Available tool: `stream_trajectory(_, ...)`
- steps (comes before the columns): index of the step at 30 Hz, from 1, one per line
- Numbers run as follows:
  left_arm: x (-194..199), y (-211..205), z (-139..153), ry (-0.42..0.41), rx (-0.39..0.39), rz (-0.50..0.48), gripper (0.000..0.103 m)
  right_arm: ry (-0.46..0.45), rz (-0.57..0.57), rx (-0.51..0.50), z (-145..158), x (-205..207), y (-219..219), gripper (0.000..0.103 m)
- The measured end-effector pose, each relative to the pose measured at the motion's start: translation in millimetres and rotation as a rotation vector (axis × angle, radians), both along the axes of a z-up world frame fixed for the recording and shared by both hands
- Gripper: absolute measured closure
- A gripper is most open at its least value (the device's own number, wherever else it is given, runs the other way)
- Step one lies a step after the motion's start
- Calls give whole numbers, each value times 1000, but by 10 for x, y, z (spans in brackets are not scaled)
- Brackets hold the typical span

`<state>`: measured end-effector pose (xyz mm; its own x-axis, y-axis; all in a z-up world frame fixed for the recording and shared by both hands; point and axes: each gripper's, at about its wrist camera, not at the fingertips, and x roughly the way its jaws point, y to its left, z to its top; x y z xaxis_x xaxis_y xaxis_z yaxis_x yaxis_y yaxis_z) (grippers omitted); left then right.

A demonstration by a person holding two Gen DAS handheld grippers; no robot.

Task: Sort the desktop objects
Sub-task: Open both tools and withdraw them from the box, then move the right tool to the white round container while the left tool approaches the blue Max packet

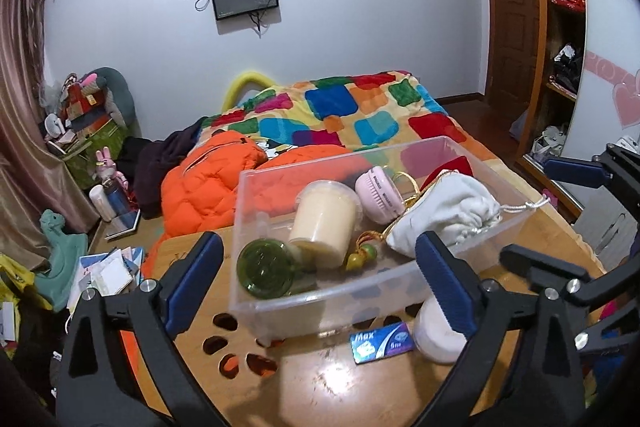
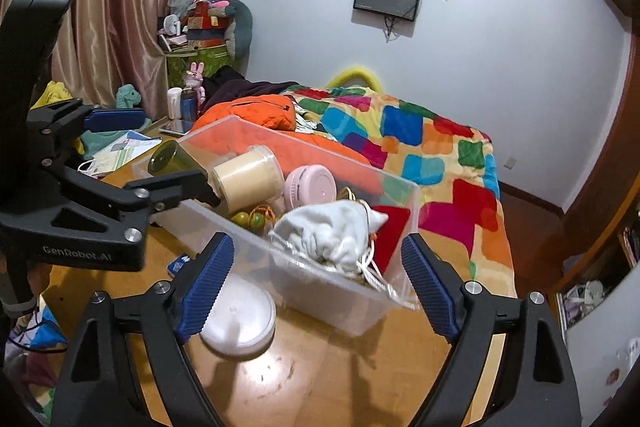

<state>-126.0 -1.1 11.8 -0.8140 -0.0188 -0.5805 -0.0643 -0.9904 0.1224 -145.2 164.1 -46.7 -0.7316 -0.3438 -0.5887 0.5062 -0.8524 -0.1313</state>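
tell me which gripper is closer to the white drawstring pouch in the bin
Right. The right gripper is open directly before the white drawstring pouch; the left gripper faces the bin's other end, by the green cup.

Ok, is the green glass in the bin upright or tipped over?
Tipped over. The green glass lies on its side in the clear bin, its round end facing the left wrist camera.

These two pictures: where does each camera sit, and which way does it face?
Left wrist view: on the left gripper, looking down past its open blue fingers at the clear bin; the right gripper shows.
Right wrist view: on the right gripper, facing the bin's other end; the left gripper shows.
Shared: bin, white pouch, bed.
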Motion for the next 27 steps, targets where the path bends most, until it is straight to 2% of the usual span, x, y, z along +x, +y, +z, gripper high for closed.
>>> stream_trajectory(12,303,-124,-91,-13,23,34,3,-28,3,-27,-25,333,-7,18)
stream_trajectory(19,407,-261,-278,-55,50,62,3,-84,38,-10,-266,411,-167,18)
stream_trajectory(27,439,-341,-510,-106,66,63,3,-194,45,-1,-608,260,-271,18)
